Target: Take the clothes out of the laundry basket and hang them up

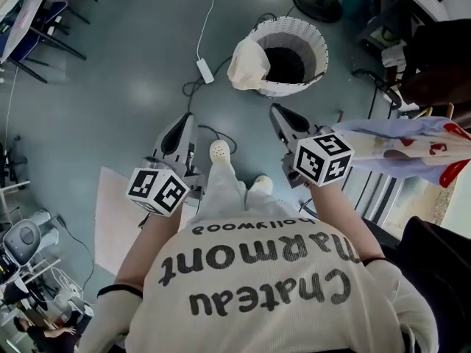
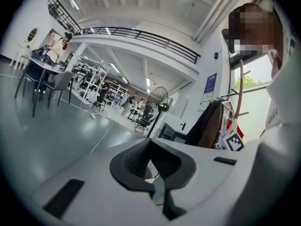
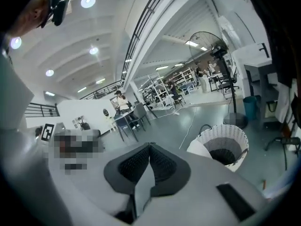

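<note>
**Both grippers closed and empty, short of the laundry basket**

Head view: the white woven laundry basket (image 1: 294, 28) stands on the grey floor (image 1: 110, 87). A cream cloth (image 1: 248, 65) is draped over its left rim. The left gripper (image 1: 184, 120) and right gripper (image 1: 277, 111) sit on the person's side of the basket, apart from it. A pale garment with red print (image 1: 412, 147) shows to the basket's right, nearer the person.

Left gripper view: the jaws are pressed together with nothing between them.

Right gripper view: the jaws are also pressed together and empty. The basket stands beyond them to the right, with the cloth on its left rim.
</note>
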Available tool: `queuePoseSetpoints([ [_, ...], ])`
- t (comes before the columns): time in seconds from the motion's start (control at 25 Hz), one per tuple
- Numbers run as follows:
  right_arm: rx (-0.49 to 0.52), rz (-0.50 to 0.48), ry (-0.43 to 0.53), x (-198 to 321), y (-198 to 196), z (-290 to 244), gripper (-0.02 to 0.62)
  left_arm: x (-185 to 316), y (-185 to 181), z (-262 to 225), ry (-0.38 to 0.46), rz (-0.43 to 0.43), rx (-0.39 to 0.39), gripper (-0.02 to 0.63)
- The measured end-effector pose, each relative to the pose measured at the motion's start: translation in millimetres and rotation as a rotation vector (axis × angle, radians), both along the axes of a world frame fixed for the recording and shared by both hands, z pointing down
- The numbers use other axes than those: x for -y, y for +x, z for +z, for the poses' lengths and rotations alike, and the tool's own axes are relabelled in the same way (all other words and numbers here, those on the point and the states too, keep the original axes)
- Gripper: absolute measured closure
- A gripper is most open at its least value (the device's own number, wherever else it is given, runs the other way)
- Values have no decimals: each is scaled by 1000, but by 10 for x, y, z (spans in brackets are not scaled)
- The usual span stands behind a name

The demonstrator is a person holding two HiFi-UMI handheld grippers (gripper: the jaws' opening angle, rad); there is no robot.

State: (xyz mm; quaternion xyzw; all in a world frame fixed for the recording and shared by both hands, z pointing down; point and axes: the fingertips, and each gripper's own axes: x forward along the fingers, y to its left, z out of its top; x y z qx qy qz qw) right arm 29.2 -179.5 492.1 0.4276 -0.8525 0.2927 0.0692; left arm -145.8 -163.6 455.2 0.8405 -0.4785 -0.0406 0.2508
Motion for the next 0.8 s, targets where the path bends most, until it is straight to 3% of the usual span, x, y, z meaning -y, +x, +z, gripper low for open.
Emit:
queuePoseSetpoints([
  [0.12,-4,-16,-53,187,-253,233,566,196,-223,152,-18,-12,-4,598],
  [0.28,21,40,-140,576,-444,488,566,583,-532,361,-61,-13,31,598],
  [0.48,-2,88,-182,1080,-552,752,565,1075,-916,641,-100,-63,83,598],
  [0.8,-55,102,-273,1361,-578,1745,565,1595,-998,1428,-162,-38,112,598],
])
